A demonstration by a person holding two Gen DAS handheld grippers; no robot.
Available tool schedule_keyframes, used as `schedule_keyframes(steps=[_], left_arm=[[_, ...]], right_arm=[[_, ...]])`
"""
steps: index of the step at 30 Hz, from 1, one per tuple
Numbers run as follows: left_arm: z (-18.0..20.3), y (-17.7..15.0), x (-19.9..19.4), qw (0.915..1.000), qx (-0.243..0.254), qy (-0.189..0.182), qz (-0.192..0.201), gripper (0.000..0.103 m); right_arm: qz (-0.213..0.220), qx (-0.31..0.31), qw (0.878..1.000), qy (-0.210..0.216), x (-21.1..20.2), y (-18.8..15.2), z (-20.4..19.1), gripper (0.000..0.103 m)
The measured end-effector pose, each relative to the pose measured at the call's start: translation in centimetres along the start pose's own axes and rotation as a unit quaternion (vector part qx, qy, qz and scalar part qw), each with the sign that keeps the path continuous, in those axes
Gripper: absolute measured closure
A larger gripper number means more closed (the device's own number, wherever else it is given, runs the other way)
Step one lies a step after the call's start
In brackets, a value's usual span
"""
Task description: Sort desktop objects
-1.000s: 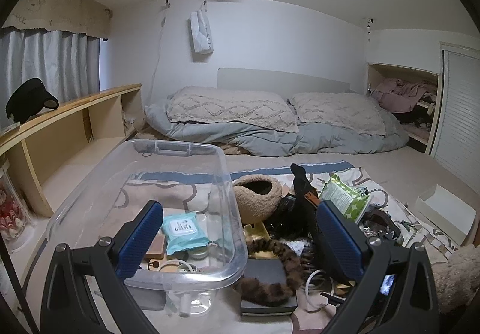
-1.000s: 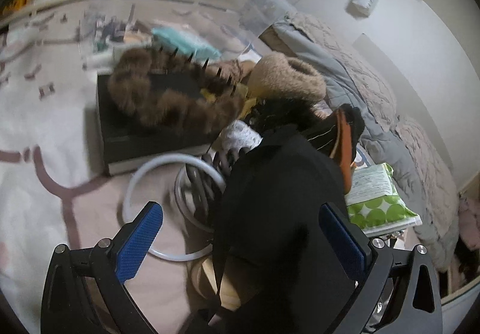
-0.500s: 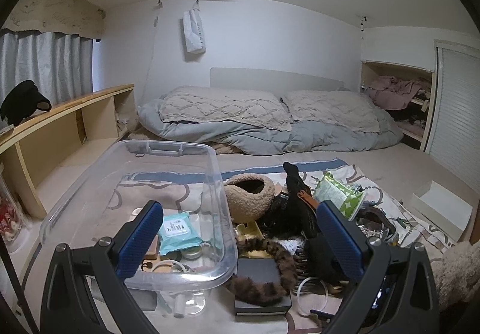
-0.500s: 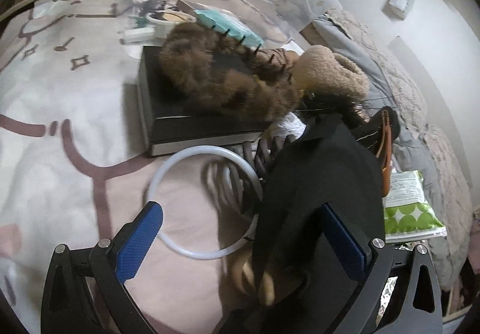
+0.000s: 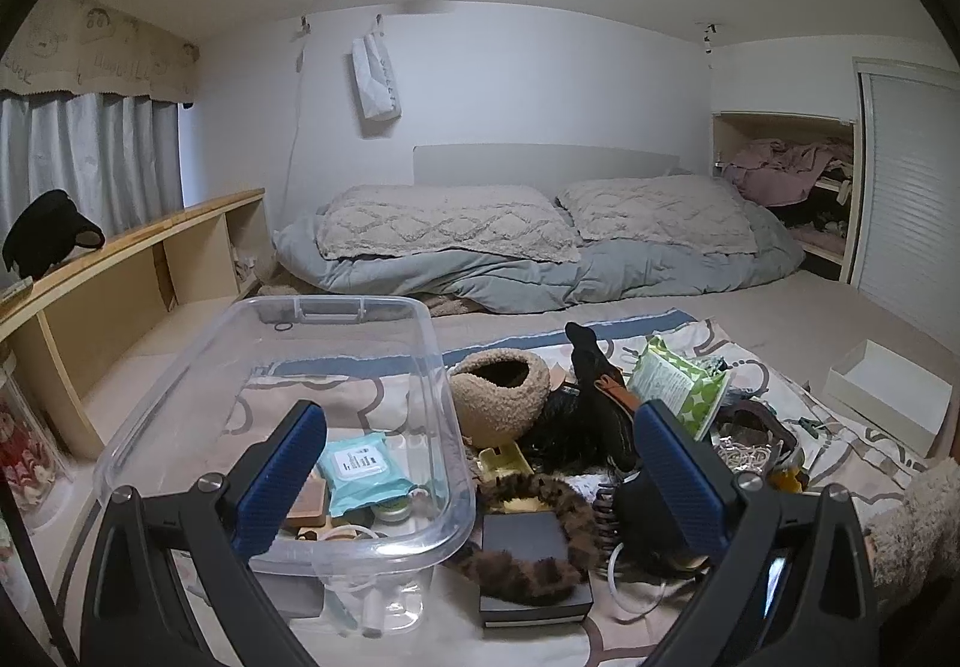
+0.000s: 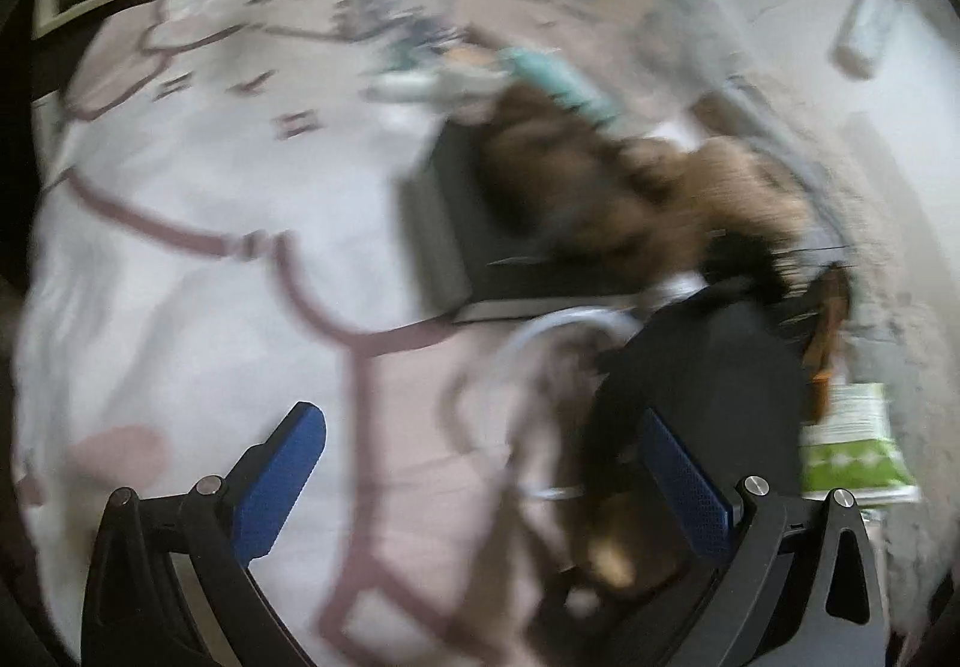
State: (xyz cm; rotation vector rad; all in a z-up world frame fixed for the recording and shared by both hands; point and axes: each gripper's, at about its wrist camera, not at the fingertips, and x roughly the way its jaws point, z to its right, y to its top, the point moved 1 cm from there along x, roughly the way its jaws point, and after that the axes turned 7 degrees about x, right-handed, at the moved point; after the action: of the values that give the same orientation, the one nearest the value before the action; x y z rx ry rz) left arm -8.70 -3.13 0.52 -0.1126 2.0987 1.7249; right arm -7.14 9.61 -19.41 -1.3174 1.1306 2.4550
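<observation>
Clear plastic bin [image 5: 282, 397] low and left in the left wrist view, holding a teal wipes pack [image 5: 360, 472]. Left gripper [image 5: 480, 478] level above the bin's near rim, fingers spread wide, gripping nothing. Just right of the bin: beige fuzzy pouch [image 5: 501, 397], black box [image 5: 531, 565] under a furry brown strip [image 5: 540, 535].

Right wrist view blurred. Right gripper [image 6: 483, 478] tilted down over patterned bedding [image 6: 198, 307], fingers wide apart and empty; black box [image 6: 474, 247] ahead beside the bin.
</observation>
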Motion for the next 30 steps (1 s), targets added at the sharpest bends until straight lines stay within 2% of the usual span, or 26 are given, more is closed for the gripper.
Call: schedule_keyframes(steps=[2, 5, 12, 17, 22, 27, 30], left_arm=[[0.1, 0.0, -0.2, 1.0, 0.003, -0.002, 0.003, 0.0], [0.2, 0.1, -0.3, 0.9999, 0.008, -0.004, 0.008, 0.0], [0.1, 0.1, -0.1, 0.9999, 0.001, -0.011, 0.006, 0.0], [-0.5, 0.1, 0.0, 0.9999, -0.009, -0.013, 0.005, 0.0], [-1.3, 0.0, -0.2, 0.9997, -0.023, -0.013, 0.002, 0.0], [-2.0, -0.1, -0.2, 0.9994, -0.034, -0.01, -0.002, 0.0], [-2.3, -0.1, -0.3, 0.9993, -0.037, -0.008, -0.003, 0.0]], right_arm=[[0.021, 0.006, 0.999, -0.031, -0.1, 0.5, 1.4, 0.0], [0.04, 0.023, 0.997, -0.056, -0.1, 1.0, 3.1, 0.0], [0.007, 0.031, 0.996, -0.084, 2.4, 0.7, 5.0, 0.0], [-0.013, -0.02, 0.997, -0.078, 4.0, 0.4, 3.3, 0.0], [-0.013, -0.074, 0.994, -0.083, 4.6, 0.7, 1.7, 0.0], [-0.027, -0.086, 0.994, -0.064, 5.1, 1.0, 1.3, 0.0], [-0.034, -0.081, 0.996, -0.027, 4.6, 1.3, 1.6, 0.0]])
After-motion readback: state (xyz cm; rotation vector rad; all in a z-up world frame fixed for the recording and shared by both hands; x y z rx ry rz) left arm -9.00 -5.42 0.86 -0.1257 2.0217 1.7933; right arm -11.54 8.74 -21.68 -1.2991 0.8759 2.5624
